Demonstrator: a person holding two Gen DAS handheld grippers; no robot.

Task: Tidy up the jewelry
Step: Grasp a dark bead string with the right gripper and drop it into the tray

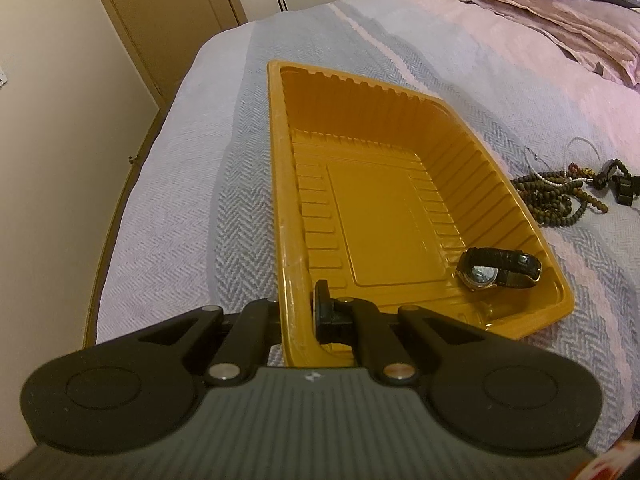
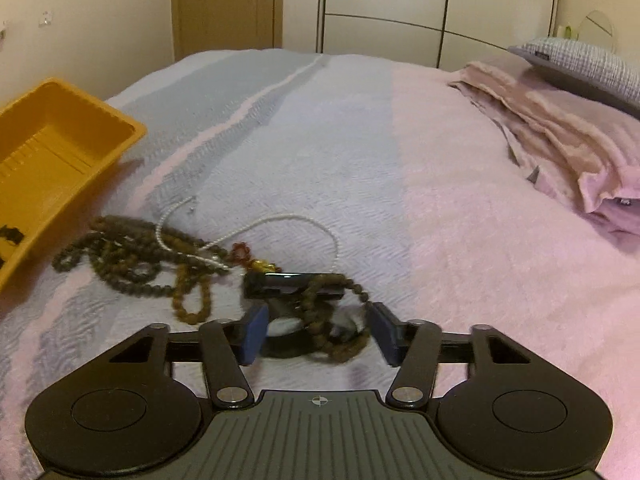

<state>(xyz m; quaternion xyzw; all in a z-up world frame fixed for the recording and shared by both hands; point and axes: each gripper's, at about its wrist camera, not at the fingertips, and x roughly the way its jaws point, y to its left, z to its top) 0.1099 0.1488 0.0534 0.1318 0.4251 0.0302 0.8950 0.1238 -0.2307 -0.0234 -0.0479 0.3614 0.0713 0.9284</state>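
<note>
striped bedspread [image 2: 320,140], pink blanket [image 2: 560,136], checked pillow [image 2: 588,60], door [image 2: 228,8]

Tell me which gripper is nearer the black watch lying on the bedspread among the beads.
Right. The right gripper has its jaws open on either side of the black watch. The left gripper is off at the orange tray, jaws clamped on its rim.

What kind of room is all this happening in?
Most likely a bedroom. The work surface is a made bed with a woven bedspread, a pillow lies at its head, and wardrobe doors stand behind beside a door.
</note>
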